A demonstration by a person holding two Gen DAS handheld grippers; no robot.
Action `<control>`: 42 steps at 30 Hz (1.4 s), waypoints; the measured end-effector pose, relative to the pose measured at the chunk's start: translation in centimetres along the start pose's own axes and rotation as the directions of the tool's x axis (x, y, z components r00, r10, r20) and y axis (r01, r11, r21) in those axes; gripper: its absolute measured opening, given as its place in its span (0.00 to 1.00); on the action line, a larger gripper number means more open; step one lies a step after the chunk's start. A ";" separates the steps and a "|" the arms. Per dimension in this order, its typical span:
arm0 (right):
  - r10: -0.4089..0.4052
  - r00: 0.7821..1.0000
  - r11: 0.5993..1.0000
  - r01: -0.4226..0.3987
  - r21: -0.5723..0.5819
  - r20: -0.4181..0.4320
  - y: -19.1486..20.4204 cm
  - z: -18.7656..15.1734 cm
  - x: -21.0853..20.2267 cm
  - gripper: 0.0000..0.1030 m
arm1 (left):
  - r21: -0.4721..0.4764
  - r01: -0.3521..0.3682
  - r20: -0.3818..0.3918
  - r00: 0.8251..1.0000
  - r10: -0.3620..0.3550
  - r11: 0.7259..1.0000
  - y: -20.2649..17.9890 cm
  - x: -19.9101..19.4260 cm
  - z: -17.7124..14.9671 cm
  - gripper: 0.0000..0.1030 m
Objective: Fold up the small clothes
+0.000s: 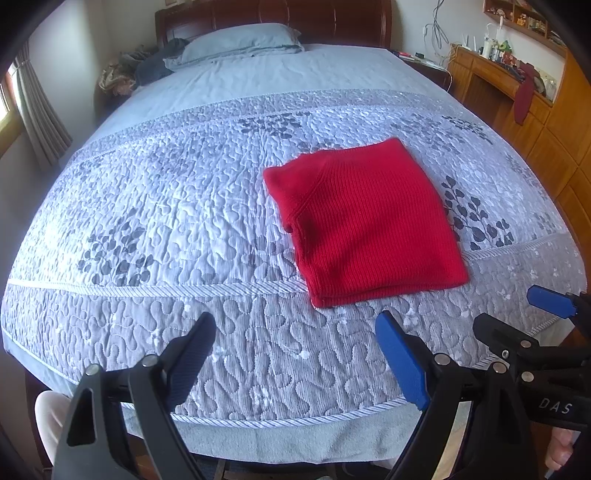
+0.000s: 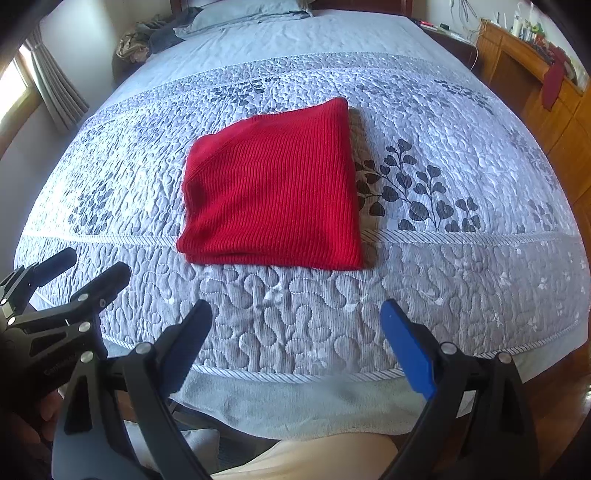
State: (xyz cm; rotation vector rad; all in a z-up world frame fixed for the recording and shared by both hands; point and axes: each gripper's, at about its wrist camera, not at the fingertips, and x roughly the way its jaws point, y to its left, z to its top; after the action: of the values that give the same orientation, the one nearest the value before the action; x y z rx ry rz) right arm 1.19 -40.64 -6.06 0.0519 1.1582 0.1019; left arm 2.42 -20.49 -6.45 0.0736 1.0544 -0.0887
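Observation:
A red knitted garment (image 1: pixel 365 221) lies folded into a flat rectangle on the quilted grey bedspread (image 1: pixel 166 206); it also shows in the right wrist view (image 2: pixel 273 192). My left gripper (image 1: pixel 295 332) is open and empty, held over the bed's near edge, short of the garment and to its left. My right gripper (image 2: pixel 295 321) is open and empty, just in front of the garment's near edge. Each gripper shows in the other's view: the right one at the right edge (image 1: pixel 517 310), the left one at the left edge (image 2: pixel 88 269). Neither touches the garment.
A pillow (image 1: pixel 243 42) and dark bundled cloth (image 1: pixel 155 64) lie at the head of the bed against a dark wooden headboard (image 1: pixel 273 14). A wooden desk and cabinets (image 1: pixel 517 92) stand to the right. Curtains (image 1: pixel 40 110) and a window are at the left.

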 end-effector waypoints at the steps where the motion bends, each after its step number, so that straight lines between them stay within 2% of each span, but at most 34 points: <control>1: 0.000 1.000 1.000 0.000 0.000 0.001 -0.1 0.0 0.1 0.89 | 0.000 -0.002 0.002 1.000 0.002 1.000 0.0 0.0 0.1 0.86; 6: -0.034 0.999 0.998 0.032 0.059 0.036 -3.3 1.2 0.7 0.93 | 0.017 -0.011 0.043 0.999 0.010 1.000 -0.2 -0.7 0.8 0.86; 10: -0.139 0.988 0.975 0.125 0.183 0.069 -9.5 3.2 2.7 0.93 | 0.044 -0.021 0.124 0.992 0.015 0.999 -1.0 -2.3 1.9 0.86; 12: -0.209 0.975 0.955 0.185 0.233 0.082 -13.2 4.6 4.2 0.93 | 0.062 -0.014 0.172 0.985 0.003 0.998 -1.6 -3.4 2.7 0.88; 17: -0.350 0.934 0.890 0.305 0.338 0.077 -22.4 8.7 8.2 0.93 | 0.121 -0.011 0.317 0.948 -0.028 0.993 -4.0 -6.8 4.6 0.96; 19: -0.370 0.926 0.862 0.313 0.399 0.075 -25.8 9.8 9.4 0.93 | 0.149 0.002 0.361 0.931 -0.056 0.989 -5.1 -8.2 5.5 0.96; 22: -0.426 0.903 0.780 0.340 0.525 0.048 -32.0 10.7 11.1 0.93 | 0.182 0.016 0.411 0.907 -0.091 0.983 -6.6 -9.8 6.8 0.96; 25: -0.464 0.885 0.733 0.353 0.582 0.048 -35.3 10.4 12.2 0.94 | 0.200 0.017 0.453 0.885 -0.108 0.980 -7.9 -10.8 7.6 0.96; 26: -0.477 0.877 0.735 0.359 0.575 0.062 -36.1 10.1 12.8 0.98 | 0.208 0.012 0.474 0.873 -0.111 0.978 -8.4 -11.1 8.0 0.96; 27: -0.493 0.865 0.748 0.369 0.551 0.090 -36.1 9.7 13.3 0.98 | 0.212 0.008 0.486 0.867 -0.113 0.977 -8.8 -11.2 8.2 0.96; 29: -0.539 0.829 0.758 0.398 0.518 0.152 -35.6 8.8 14.1 0.98 | 0.230 0.004 0.507 0.853 -0.123 0.973 -9.8 -11.5 8.7 0.96; 33: -0.578 0.805 0.743 0.452 0.494 0.133 -34.8 9.1 14.0 0.98 | 0.244 -0.002 0.543 0.829 -0.135 0.970 -11.4 -11.9 9.3 0.96; 34: -0.584 0.802 0.741 0.461 0.489 0.129 -34.8 9.1 14.1 0.98 | 0.246 0.000 0.546 0.826 -0.138 0.969 -11.7 -12.0 9.4 0.96; 39: -0.564 0.815 0.749 0.438 0.497 0.131 -35.1 9.3 14.2 0.98 | 0.253 0.009 0.559 0.814 -0.154 0.967 -12.8 -13.0 9.1 0.96; 42: -0.564 0.815 0.749 0.439 0.496 0.131 -34.8 9.4 14.1 0.98 | 0.257 0.011 0.560 0.814 -0.158 0.966 -13.1 -13.3 8.8 0.96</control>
State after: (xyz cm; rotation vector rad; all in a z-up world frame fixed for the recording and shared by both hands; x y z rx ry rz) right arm 17.31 -73.64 -18.38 0.1503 0.8585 -0.6516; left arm 2.06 -33.96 9.21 0.2089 0.4273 -0.3045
